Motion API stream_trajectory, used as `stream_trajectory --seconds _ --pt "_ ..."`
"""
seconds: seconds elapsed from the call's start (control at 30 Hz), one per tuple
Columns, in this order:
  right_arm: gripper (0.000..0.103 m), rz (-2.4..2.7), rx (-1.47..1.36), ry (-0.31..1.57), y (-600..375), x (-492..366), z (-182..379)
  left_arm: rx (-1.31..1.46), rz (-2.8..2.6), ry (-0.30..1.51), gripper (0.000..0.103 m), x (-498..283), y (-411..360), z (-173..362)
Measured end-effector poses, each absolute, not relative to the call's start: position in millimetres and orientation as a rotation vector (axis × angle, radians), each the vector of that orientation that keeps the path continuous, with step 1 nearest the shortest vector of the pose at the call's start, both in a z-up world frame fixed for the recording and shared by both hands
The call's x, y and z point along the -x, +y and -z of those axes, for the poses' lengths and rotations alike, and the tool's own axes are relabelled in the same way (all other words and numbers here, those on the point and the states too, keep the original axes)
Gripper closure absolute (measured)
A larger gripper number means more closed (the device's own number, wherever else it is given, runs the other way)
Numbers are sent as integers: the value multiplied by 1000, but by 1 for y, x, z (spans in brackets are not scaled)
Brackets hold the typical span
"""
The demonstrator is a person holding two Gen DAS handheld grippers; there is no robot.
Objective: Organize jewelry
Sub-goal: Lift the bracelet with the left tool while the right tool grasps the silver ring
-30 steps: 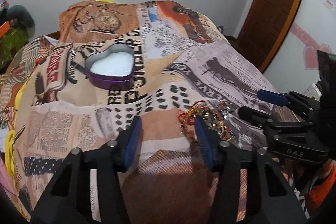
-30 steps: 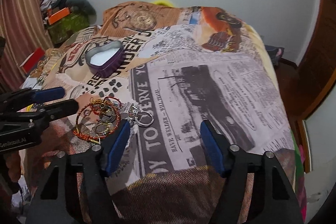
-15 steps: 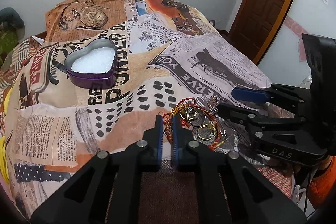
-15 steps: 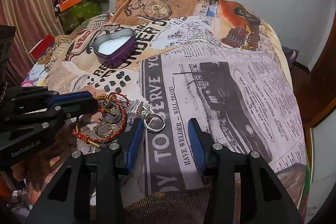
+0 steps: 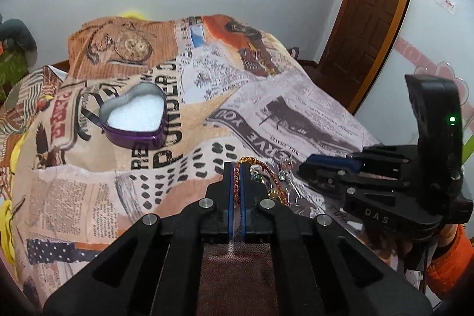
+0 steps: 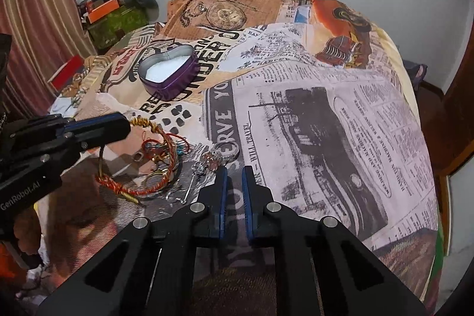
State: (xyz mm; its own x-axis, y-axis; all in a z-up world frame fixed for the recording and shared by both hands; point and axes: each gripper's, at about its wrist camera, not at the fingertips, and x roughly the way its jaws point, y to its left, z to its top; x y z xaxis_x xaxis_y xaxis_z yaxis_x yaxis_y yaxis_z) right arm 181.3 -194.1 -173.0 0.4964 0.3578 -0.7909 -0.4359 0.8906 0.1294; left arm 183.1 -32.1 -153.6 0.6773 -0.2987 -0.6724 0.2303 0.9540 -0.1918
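My left gripper (image 5: 236, 168) is shut on a red and gold braided bracelet (image 5: 237, 185), lifting one side of it off the bedspread; it shows in the right wrist view (image 6: 161, 135) with the left gripper (image 6: 118, 128) on its top end. Beneath it lies a tangle of gold rings and small pieces (image 6: 157, 159). A silver ring with a stone charm (image 6: 226, 150) lies just ahead of my right gripper (image 6: 234, 172), which is nearly closed with a narrow gap and empty. An open purple heart-shaped tin (image 5: 134, 120) with white lining sits farther back, also in the right wrist view (image 6: 169, 73).
Everything lies on a bed with a newspaper-print spread (image 6: 326, 108). A door (image 5: 367, 19) stands at the right, clutter and a green box (image 6: 115, 19) at the far left, curtains (image 6: 35, 19) beside them.
My left gripper stayed closed on the bracelet and raised it. My right gripper narrowed from half open to nearly shut and moved closer to the silver ring.
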Motion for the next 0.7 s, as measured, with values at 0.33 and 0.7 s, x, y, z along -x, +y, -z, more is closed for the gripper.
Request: stream_trajectory --seconds 0.33,0.7 --pt "75 -491 103 967 -183 -197 175 125 263 714 101 -180 -11 140" --pt "75 -511 187 986 -172 -215 180 140 243 717 101 -189 1 150"
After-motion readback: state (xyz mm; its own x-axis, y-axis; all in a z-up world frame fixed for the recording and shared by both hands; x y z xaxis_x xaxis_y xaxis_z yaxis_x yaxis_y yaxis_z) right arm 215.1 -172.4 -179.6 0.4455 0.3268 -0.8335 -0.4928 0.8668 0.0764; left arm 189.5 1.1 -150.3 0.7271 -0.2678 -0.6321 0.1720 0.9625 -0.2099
